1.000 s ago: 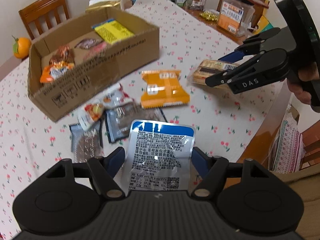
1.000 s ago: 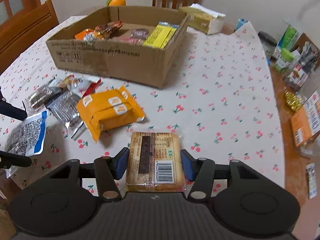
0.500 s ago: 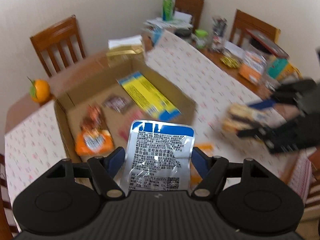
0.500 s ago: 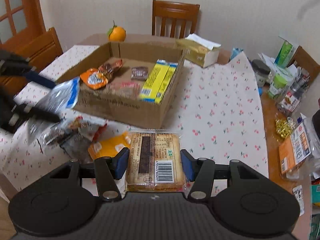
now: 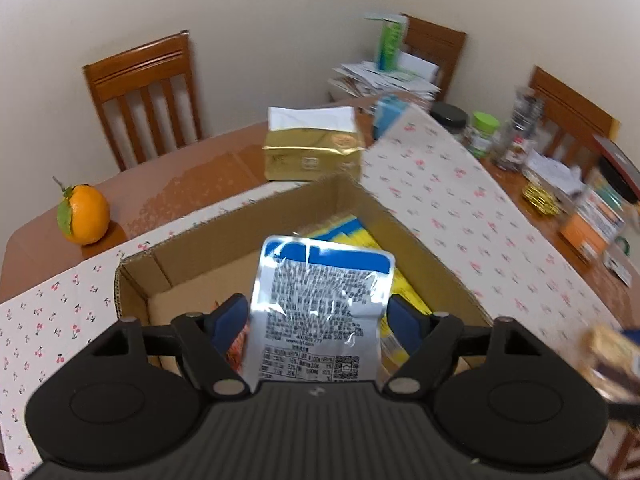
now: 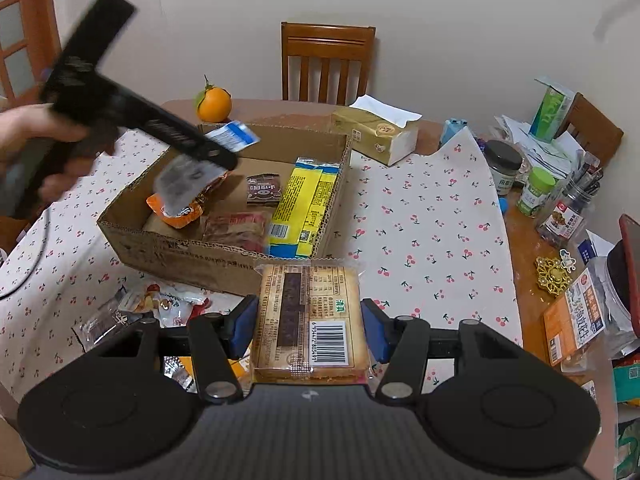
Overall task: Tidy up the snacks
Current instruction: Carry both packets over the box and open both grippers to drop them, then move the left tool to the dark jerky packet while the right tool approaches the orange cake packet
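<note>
My silver pouch [image 5: 316, 312] hangs over the cardboard box [image 5: 420, 248] with the left gripper [image 5: 320, 320] jaws spreading off it. It could catch the wall and flop outside. The right gripper [image 6: 308, 324] pinches the cracker pack [image 6: 310, 316] near the box's front.

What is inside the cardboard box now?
Inside the cardboard box lie a yellow and blue packet, a small dark packet, a reddish packet and an orange packet. The silver pouch in the left claw covers part of the floor.
</note>
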{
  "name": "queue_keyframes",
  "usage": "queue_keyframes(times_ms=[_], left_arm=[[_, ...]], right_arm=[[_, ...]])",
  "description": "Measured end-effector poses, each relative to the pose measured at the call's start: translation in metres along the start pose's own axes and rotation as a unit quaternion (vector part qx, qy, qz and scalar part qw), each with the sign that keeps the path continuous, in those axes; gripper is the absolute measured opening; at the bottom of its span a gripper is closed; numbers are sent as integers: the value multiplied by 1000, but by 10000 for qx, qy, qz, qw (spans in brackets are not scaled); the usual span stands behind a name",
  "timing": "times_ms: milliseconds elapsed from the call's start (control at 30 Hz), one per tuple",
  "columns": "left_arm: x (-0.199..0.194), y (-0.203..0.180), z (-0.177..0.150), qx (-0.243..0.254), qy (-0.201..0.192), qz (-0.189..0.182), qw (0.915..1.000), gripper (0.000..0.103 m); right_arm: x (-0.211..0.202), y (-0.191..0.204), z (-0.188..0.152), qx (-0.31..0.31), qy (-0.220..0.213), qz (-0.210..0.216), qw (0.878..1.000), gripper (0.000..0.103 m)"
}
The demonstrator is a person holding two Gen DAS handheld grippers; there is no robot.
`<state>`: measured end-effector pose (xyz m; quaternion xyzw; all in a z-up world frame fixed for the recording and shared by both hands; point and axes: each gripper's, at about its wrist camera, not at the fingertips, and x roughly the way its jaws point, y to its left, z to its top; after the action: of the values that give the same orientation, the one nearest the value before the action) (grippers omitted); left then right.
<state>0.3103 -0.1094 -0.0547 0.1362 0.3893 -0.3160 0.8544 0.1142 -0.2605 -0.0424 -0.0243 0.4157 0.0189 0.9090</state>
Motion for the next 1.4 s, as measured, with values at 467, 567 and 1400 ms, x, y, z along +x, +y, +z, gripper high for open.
queue_keyframes(times_ms=[467,567,1400], left_arm=[[-81,13,-64,-318,-389,638,9967,97],[-95,16,-82,-466,-364,914,9941,97],[-114,58,-131,-1163,-182,1497,9817,97]], right_arm=[[23,22,49,-513,-70,204,9984,60],[38,30,68,-613,-52,371,9974,60],[172,88,176,-1116,-104,415,9928,97]])
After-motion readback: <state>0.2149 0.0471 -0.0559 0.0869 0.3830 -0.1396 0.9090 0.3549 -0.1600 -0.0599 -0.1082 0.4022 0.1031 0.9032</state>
